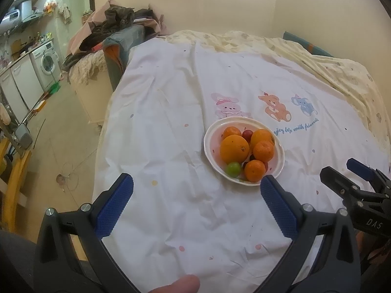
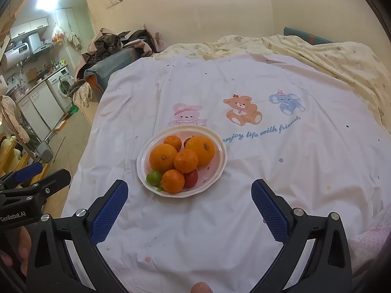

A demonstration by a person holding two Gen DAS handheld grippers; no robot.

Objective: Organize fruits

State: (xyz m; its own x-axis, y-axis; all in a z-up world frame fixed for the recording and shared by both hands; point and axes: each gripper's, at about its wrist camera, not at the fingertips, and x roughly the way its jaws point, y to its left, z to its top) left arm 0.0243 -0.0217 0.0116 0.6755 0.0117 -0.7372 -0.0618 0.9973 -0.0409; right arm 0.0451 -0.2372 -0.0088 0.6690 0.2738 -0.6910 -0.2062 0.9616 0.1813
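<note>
A white plate (image 1: pixel 209 131) (image 2: pixel 217 168) rests on a white printed bedsheet and holds several oranges and tangerines, among them a big orange (image 1: pixel 234 148) (image 2: pixel 163 159), a green lime (image 1: pixel 232 169) (image 2: pixel 154 177) and small red fruits (image 2: pixel 191 178). My left gripper (image 1: pixel 196 185) hovers open just short of the plate, its right finger near the plate's front rim. My right gripper (image 2: pixel 189 191) is open too, low over the sheet in front of the plate. Neither holds anything. The right gripper (image 1: pixel 342 171) shows at the left wrist view's right edge.
The sheet (image 1: pixel 171 122) with cartoon animals covers a bed; a yellow quilt (image 2: pixel 330 58) lies bunched at the far side. Piled clothes (image 1: pixel 117 17) sit beyond the bed's left corner. The floor and a washing machine (image 1: pixel 47 61) lie left. A thumb (image 1: pixel 176 285) shows at the bottom.
</note>
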